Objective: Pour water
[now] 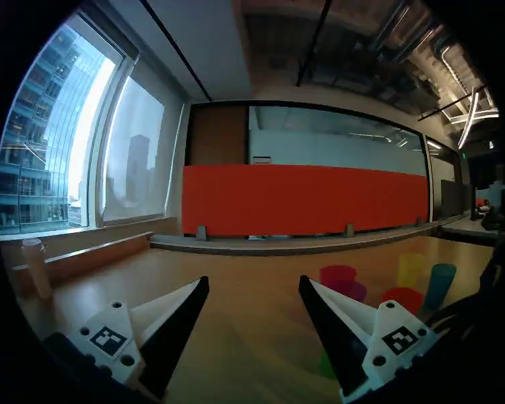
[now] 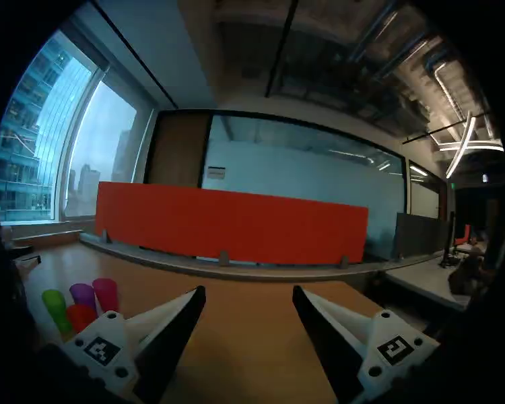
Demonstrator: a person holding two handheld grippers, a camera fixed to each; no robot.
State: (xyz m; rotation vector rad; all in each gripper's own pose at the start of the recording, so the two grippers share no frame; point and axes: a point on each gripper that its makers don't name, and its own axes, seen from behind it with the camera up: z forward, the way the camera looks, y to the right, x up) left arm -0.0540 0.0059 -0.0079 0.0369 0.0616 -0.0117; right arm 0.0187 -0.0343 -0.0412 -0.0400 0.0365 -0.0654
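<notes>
A cluster of coloured plastic cups stands on the wooden table point(image 1: 252, 296). In the left gripper view I see a magenta cup point(image 1: 337, 276), a purple cup point(image 1: 357, 291), a red cup point(image 1: 403, 298), a yellow cup point(image 1: 410, 268) and a teal cup point(image 1: 440, 284), all to the right beyond my left gripper point(image 1: 254, 283), which is open with nothing between its fingers. In the right gripper view a green cup point(image 2: 54, 308), a purple cup point(image 2: 83, 295), a magenta cup point(image 2: 106, 293) and a red cup point(image 2: 81, 316) sit at the left. My right gripper point(image 2: 249, 291) is open and holds nothing.
A pale capped bottle point(image 1: 36, 264) stands at the table's left edge by the window ledge. An orange partition panel point(image 1: 299, 199) runs along the far side of the table. Another desk point(image 2: 427, 279) lies to the right.
</notes>
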